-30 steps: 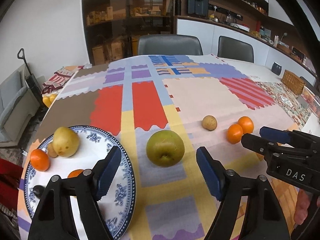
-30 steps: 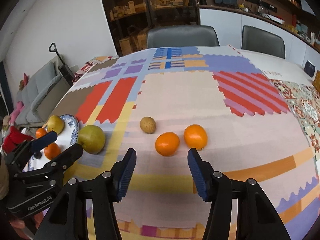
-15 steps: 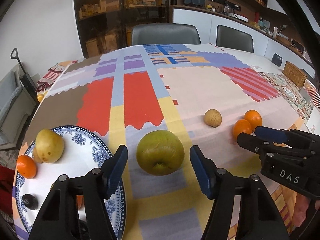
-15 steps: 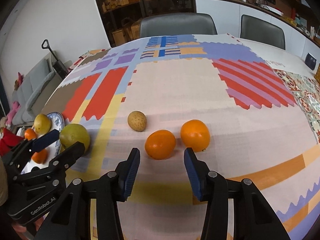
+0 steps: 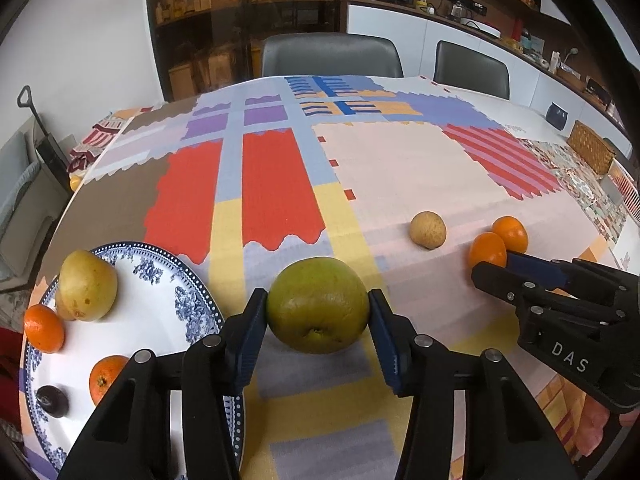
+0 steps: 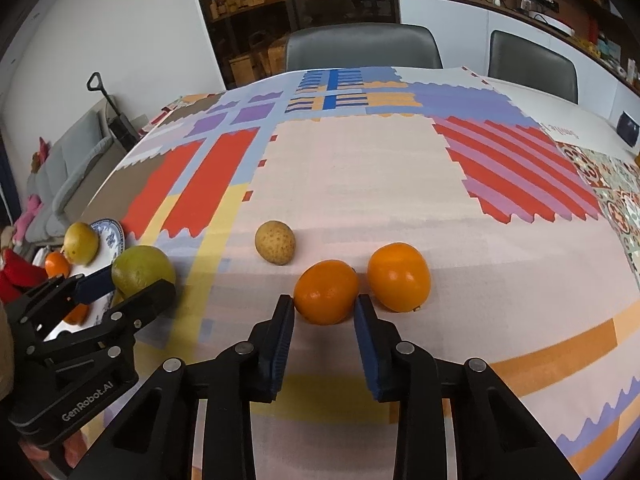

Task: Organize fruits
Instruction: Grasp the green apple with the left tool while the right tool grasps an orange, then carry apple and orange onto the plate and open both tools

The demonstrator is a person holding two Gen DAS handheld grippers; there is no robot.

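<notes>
Nearest the front edge of the bench, by its left end, the blue-patterned plate (image 5: 188, 300) already carries part of the sorting: a yellow pear (image 5: 88, 285), two small oranges (image 5: 43, 328) (image 5: 105, 376) and a dark plum (image 5: 52, 401). That much looks done.

Just beside the plate's right rim, the left gripper (image 5: 318, 334) has its jaws closing around the large green fruit (image 5: 318, 304); the blue pads (image 5: 249, 344) sit against both flanks, and the fruit rests on the cloth, not yet lifted.

Further toward the right end, the right gripper (image 6: 324, 330) has its jaws closing on the nearer orange (image 6: 326, 292), narrow now, with the pads at its two sides and seemingly touching. It too sits on the bench. The second orange (image 6: 399, 277) lies just beside it on the right, untouched.

A little farther back, between the two grasps, the small speckled tan fruit (image 6: 276, 242) lies alone.

By my judgement roughly half is finished: four fruits remain off the plate, two of them now being gripped.
</notes>
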